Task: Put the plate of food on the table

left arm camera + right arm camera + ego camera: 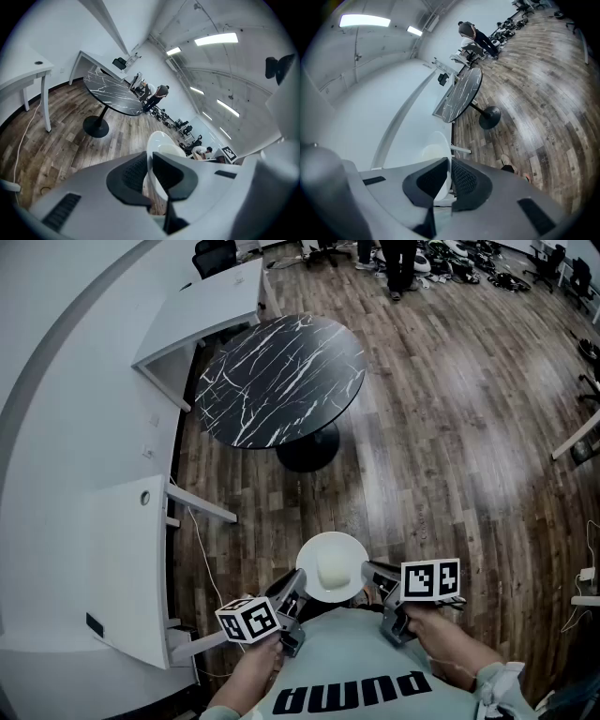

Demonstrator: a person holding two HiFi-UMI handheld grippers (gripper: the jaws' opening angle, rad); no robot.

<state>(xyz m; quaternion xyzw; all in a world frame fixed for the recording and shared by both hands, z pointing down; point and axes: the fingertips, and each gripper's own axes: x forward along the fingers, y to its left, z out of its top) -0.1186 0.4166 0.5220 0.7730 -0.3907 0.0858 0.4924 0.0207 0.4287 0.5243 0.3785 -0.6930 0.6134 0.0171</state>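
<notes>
A white plate with a pale lump of food on it hangs above the wooden floor, close to my chest. My left gripper is shut on the plate's left rim and my right gripper is shut on its right rim. In the left gripper view the plate stands edge-on between the dark pads of the left gripper. In the right gripper view the plate shows pinched in the right gripper. The round black marble table stands ahead on a single pedestal, its top bare.
White desks line the curved left wall, one right beside my left arm. A cable trails on the floor there. A person stands at the far end among office chairs. More furniture edges show at the right.
</notes>
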